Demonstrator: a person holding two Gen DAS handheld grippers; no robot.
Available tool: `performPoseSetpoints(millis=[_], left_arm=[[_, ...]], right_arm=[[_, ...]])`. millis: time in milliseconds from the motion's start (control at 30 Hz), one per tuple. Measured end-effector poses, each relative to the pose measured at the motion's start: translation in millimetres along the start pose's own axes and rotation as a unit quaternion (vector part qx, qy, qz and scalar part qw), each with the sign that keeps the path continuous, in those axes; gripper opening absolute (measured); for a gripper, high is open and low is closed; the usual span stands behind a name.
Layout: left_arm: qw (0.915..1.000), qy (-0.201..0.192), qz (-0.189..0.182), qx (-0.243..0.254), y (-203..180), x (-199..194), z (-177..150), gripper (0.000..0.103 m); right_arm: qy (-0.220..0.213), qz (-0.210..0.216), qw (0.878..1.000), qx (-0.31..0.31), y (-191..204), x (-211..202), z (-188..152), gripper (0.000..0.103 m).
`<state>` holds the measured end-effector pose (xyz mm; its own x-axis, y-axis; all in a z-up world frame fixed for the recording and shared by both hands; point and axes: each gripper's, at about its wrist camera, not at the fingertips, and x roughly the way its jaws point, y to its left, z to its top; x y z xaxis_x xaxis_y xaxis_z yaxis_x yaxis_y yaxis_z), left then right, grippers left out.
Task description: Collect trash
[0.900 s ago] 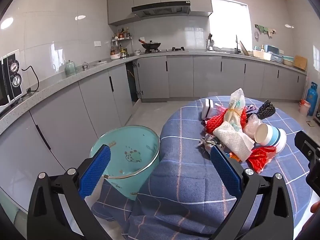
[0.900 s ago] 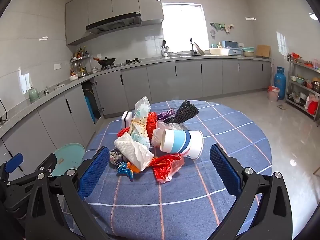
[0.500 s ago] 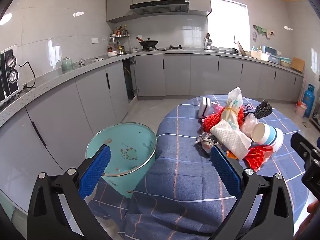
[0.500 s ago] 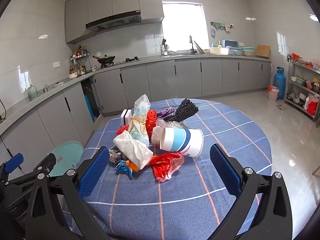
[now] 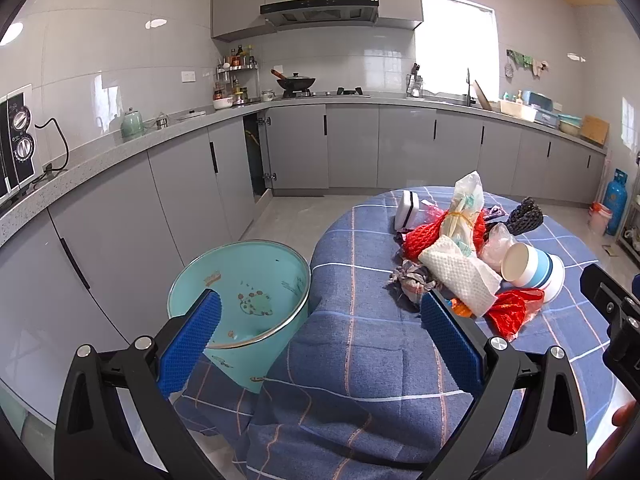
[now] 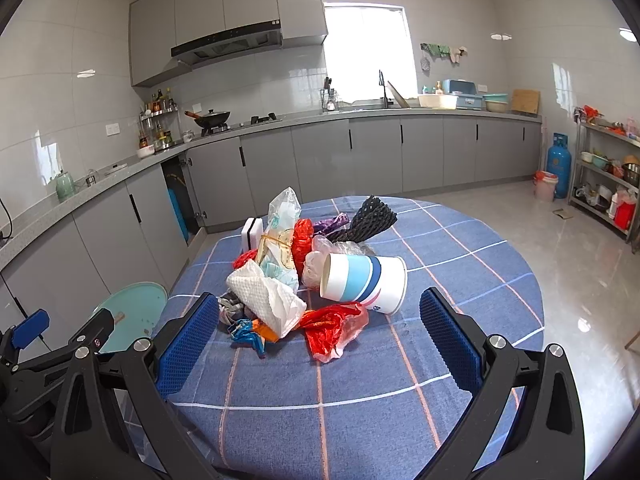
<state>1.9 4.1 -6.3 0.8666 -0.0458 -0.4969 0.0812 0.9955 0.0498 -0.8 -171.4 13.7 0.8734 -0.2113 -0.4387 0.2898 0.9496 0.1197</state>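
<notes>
A heap of trash lies on the round table with a blue checked cloth (image 6: 460,248): a tipped white and blue paper cup (image 6: 362,283) (image 5: 528,266), a white paper towel (image 6: 266,296) (image 5: 460,274), red plastic bags (image 6: 334,326), a tied plastic bag (image 6: 280,236), black netting (image 6: 370,220) and a white box (image 6: 253,233). A teal bin (image 5: 244,280) (image 6: 134,312) stands on the floor left of the table. My left gripper (image 5: 316,328) hangs open over the table's left edge, empty. My right gripper (image 6: 316,328) is open and empty, short of the heap.
Grey kitchen cabinets and a worktop run along the left and back walls, with a wok (image 6: 212,117) on the hob and a sink under the window. A blue gas cylinder (image 6: 559,164) and a metal shelf rack (image 6: 610,184) stand at the right. Tiled floor lies right of the table.
Both grippers have drifted slightly, and the left view has swung a little toward the bin. Nothing on the table has moved and both stay open.
</notes>
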Motion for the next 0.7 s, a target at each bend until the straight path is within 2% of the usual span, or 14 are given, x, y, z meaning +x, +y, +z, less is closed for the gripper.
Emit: performPoseSetpoints(millis=[700], left_arm=[[1.0,0.001,-0.001,-0.001,-0.9,-0.9,-0.1,0.098]], right_arm=[[0.003,0.001,1.0,0.002,0.6,0.3,0.1,0.099]])
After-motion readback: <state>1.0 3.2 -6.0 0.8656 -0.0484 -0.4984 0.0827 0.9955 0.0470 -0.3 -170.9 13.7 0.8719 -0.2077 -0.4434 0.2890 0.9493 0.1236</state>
